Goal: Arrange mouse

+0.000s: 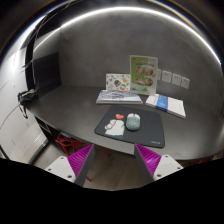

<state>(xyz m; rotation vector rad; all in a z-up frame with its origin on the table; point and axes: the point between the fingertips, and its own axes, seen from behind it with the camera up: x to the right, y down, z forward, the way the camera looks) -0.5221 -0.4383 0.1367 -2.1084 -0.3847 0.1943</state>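
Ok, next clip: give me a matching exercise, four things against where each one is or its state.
1 mouse
2 keyboard
3 picture card
4 gripper

A standing upright behind the keyboard
B jaws open, nothing between them
C on the dark mat
D flat on the table, beyond the mat

Pairs: 1-C, 2-D, 3-A, 4-B

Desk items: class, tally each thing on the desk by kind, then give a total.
Mouse: 1
Mouse mat: 1
Keyboard: 1
Notebook: 1
Upright picture card: 1
Total: 5
The gripper is open, short of the mat, holding nothing.
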